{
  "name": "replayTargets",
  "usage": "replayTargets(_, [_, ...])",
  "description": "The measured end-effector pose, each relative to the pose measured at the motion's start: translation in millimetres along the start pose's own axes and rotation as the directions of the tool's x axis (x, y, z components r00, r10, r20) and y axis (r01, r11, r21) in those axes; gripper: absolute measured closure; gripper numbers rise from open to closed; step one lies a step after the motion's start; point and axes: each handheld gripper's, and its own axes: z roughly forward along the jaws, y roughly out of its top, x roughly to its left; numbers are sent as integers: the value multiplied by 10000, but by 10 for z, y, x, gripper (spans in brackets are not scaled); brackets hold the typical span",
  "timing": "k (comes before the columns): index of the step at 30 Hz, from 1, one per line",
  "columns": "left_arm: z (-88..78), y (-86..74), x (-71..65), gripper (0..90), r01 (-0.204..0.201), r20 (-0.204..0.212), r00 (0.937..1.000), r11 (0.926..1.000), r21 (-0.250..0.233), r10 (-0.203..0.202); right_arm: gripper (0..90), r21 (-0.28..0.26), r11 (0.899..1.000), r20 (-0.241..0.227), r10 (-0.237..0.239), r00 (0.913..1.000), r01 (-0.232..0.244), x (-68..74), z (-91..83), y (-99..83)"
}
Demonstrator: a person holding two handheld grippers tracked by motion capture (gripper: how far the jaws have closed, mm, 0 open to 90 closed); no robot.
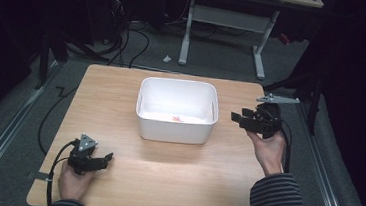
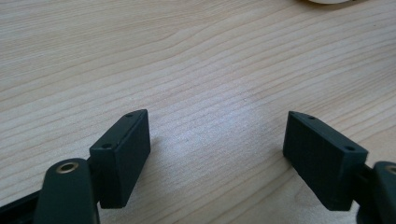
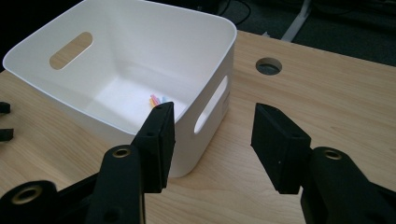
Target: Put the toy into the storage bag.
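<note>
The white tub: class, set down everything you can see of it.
The white tub looks like smooth plastic, rectangular with rounded corners and a slot handle in each end wall. It stands upright and open-topped on the wooden table, near the middle. A few small coloured pieces lie on its floor. Neither gripper touches it.

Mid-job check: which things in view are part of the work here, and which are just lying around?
In play:
white bin at the table's middle
small coloured pieces on its floor
left gripper, open, low over bare wood
right gripper, open, beside the bin

Just lying about:
round hole in the tabletop
white scrap on the floor
cables beyond the table
</note>
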Motion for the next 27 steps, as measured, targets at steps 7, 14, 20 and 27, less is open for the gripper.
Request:
replayTargets(7, [-1, 1, 1, 234, 0, 12, 10000, 10000, 17, 0, 497, -147, 9999, 115, -29, 9999, 31, -61, -173, -61])
replayTargets(14, [-1, 0, 1, 234, 5, 14, 10000, 10000, 14, -5, 497, -273, 9992, 307, -271, 9992, 280, -43, -317, -107])
replayTargets(20, [-1, 0, 1, 234, 2, 13, 10000, 10000, 13, -2, 498, -441, 9989, 224, -130, 9997, 140, -65, -401, -215])
replayTargets(27, [-2, 0, 1, 234, 1, 15, 10000, 10000, 18, -1, 497, -714, 9973, 97, -154, 9998, 161, -26, -550, -325])
